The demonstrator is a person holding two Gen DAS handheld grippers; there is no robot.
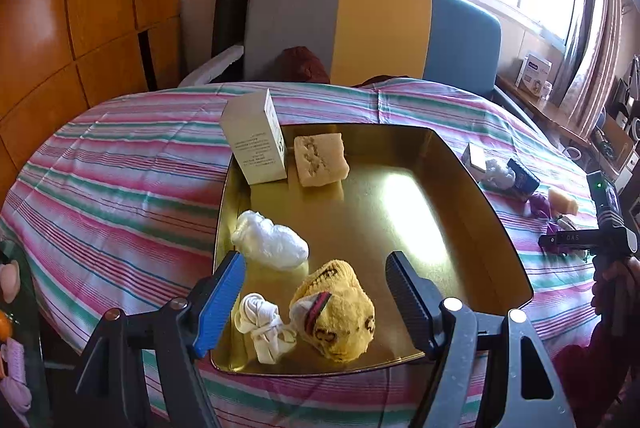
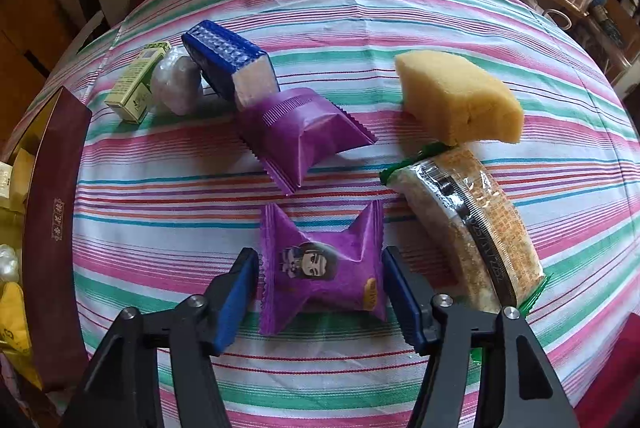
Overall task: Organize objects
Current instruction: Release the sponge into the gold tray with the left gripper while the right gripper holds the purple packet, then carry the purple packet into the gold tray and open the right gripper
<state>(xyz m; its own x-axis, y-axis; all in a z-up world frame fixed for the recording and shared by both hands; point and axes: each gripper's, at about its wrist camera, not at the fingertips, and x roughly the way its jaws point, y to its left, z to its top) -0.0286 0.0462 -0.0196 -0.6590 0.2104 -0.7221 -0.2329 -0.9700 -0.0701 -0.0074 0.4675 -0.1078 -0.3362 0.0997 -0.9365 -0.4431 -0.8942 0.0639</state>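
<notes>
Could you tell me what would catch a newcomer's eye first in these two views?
Probably the shiny gold tray on the striped tablecloth, holding a yellow knitted bundle near its front edge and a white box at its far left corner. In the right wrist view, a purple snack packet with a cartoon face lies between the open right gripper, with a yellow sponge further back.

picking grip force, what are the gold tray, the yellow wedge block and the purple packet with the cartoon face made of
Gold square tray: probably metal, glossy; it mirrors the window glare. Yellow wedge-shaped block: looks like foam sponge, matte with a porous surface. Purple cartoon-face packet: thin plastic film, slight sheen, crimped serrated ends, puffed like a sealed snack.
</notes>
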